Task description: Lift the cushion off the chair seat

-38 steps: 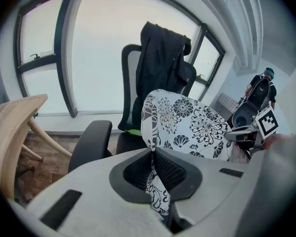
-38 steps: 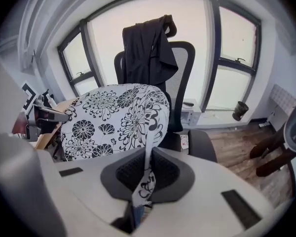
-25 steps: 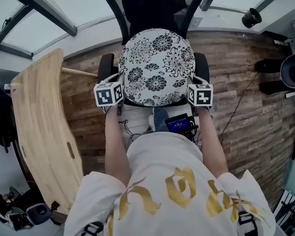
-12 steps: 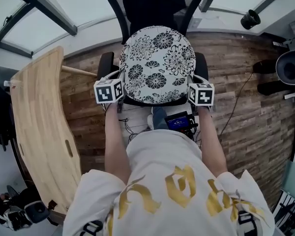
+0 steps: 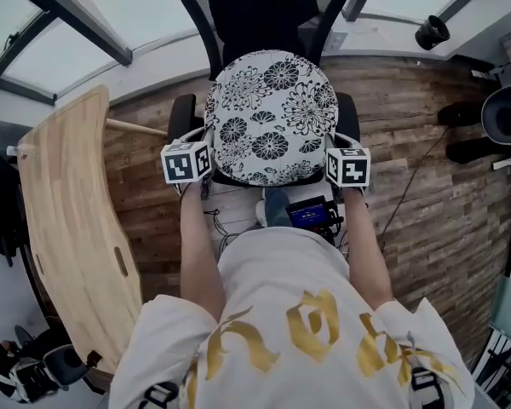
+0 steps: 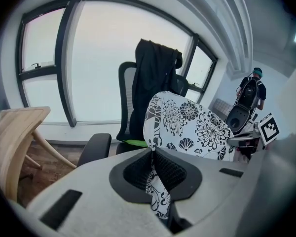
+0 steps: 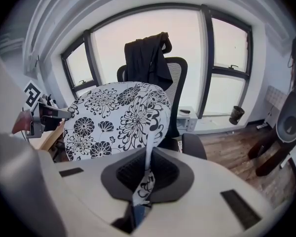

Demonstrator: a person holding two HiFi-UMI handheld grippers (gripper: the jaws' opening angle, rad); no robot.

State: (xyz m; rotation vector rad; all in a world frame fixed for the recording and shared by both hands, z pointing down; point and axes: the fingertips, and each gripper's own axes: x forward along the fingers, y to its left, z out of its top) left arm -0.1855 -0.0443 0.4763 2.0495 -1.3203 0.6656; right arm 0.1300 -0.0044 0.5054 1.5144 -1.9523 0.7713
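A round white cushion with black flowers point(image 5: 271, 116) is held over the seat of a black office chair point(image 5: 264, 11). My left gripper point(image 5: 209, 157) is shut on its left edge and my right gripper point(image 5: 329, 158) on its right edge. In the left gripper view the cushion point(image 6: 190, 125) tilts up from the jaws, and my left gripper point(image 6: 153, 171) pinches a fold of its fabric. In the right gripper view my right gripper point(image 7: 147, 174) pinches the cushion point(image 7: 116, 117) the same way. A dark jacket point(image 7: 147, 58) hangs over the backrest.
The chair's black armrests point(image 5: 182, 112) point(image 5: 347, 113) flank the cushion. A curved wooden board point(image 5: 68, 220) stands at the left. Black equipment point(image 5: 504, 122) and a cable point(image 5: 413, 181) lie on the wooden floor at the right. A person point(image 6: 249, 90) stands far off.
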